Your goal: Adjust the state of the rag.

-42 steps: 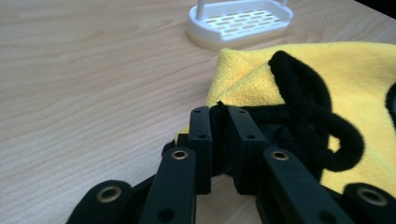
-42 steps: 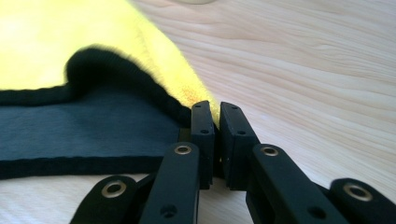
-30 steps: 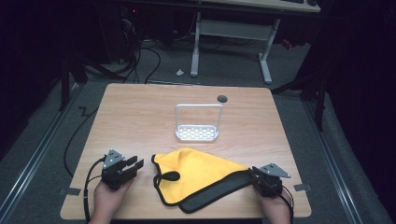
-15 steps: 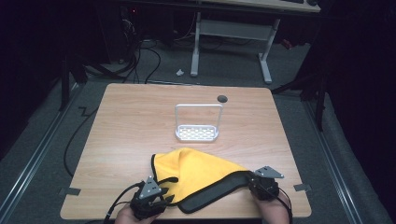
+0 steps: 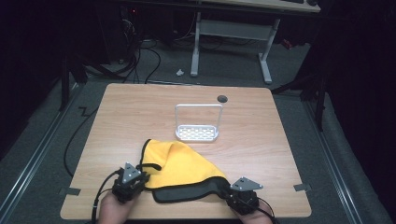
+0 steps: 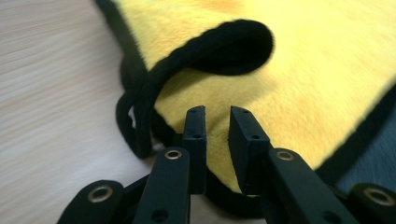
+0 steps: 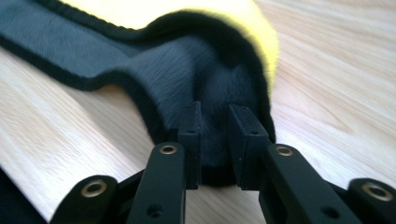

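Left claw [image 6: 217, 135] pinches yellow cloth [image 6: 303, 70] edge; right claw [image 7: 215, 140] grips its grey underside; high view adds white rack [image 5: 197, 133].

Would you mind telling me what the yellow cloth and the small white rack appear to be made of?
The yellow cloth looks like plush microfibre: short fuzzy pile, black stitched edging, grey reverse. The white rack seems to be coated metal or plastic, with a perforated base and thin hoop; which is unclear.

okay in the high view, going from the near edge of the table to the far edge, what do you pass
The two grippers, left gripper and right gripper, then the yellow cloth, then the white rack, then the dark round hole near the table's far edge.
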`<state>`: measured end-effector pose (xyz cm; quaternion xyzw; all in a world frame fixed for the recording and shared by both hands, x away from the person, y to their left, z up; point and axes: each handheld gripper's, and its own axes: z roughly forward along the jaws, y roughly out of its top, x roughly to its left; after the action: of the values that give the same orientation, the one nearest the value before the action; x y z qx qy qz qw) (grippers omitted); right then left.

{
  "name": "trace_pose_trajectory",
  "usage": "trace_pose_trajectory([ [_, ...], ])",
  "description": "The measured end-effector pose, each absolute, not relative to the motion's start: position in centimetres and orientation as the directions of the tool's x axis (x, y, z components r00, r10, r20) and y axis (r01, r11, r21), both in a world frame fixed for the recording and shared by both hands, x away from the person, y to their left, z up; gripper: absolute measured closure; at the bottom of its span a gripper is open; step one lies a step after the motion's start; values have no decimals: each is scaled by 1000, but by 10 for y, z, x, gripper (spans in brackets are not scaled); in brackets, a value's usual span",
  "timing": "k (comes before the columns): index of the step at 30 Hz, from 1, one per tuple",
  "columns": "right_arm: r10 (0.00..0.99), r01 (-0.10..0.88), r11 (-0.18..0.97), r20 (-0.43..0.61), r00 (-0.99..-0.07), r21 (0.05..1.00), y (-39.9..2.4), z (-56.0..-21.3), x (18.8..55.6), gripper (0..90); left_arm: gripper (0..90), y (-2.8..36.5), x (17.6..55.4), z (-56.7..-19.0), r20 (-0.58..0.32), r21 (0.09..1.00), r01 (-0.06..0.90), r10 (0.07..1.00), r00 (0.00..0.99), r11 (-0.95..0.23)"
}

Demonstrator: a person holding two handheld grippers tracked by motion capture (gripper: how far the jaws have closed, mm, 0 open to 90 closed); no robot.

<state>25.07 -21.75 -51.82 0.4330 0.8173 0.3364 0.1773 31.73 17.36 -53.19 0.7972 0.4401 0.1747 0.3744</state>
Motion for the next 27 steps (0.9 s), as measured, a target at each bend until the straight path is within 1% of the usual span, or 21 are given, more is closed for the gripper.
trace_pose_trajectory([
  [1,827,579,397,-4,-562,712,-217,-517,251,742,767,178,319,-531,-69,744,591,844,532,-312],
  [2,830,576,387,-1,-558,720,-218,-515,251,741,738,180,318,-529,-78,743,600,851,519,-297],
  [3,837,574,373,2,-547,729,-221,-514,251,740,621,183,316,-527,-95,745,607,856,509,-278],
  [4,837,574,373,2,-547,729,-221,-514,251,740,621,185,312,-525,-120,750,611,855,504,-254],
  [6,845,572,365,-2,-536,735,-224,-512,250,740,517,186,303,-525,-164,754,621,854,493,-214],
  [7,845,568,364,-6,-534,738,-225,-512,250,740,470,184,301,-527,-174,744,633,851,495,-216],
  [8,851,571,356,-3,-526,740,-226,-511,250,740,459,179,300,-530,-152,735,634,853,499,-240],
  [9,850,567,357,-7,-526,743,-227,-511,250,739,466,176,298,-530,-114,740,621,861,495,-259],
  [10,851,565,356,-8,-525,744,-227,-511,250,739,506,174,298,-530,-87,742,612,866,493,-273],
  [12,847,558,368,-22,-531,743,-226,-511,250,739,673,171,297,-530,-72,742,612,875,478,-273],
  [13,846,555,374,-29,-532,743,-225,-511,250,739,747,171,298,-530,-74,743,609,871,486,-277],
  [14,845,551,376,-32,-533,745,-225,-510,249,739,794,172,298,-530,-81,740,614,869,488,-275],
  [15,845,547,376,-35,-533,748,-225,-509,249,739,820,173,299,-529,-92,736,621,869,486,-269],
  [17,848,544,371,-36,-529,753,-226,-508,249,740,841,176,299,-526,-111,747,617,870,480,-246],
  [20,850,545,368,-36,-525,753,-227,-509,249,739,850,179,294,-513,-115,790,574,867,485,-216],
  [22,850,542,368,-38,-525,756,-227,-508,249,736,851,178,288,-502,-117,823,532,855,505,-202],
  [24,850,538,367,-39,-525,759,-226,-507,249,733,851,173,284,-492,-138,849,497,833,535,-178],
  [26,843,525,372,-43,-536,765,-225,-506,249,712,851,162,282,-486,-155,860,479,805,573,-175],
  [27,829,508,368,-28,-558,778,-219,-503,248,674,851,154,281,-485,-164,865,471,790,591,-173],
])
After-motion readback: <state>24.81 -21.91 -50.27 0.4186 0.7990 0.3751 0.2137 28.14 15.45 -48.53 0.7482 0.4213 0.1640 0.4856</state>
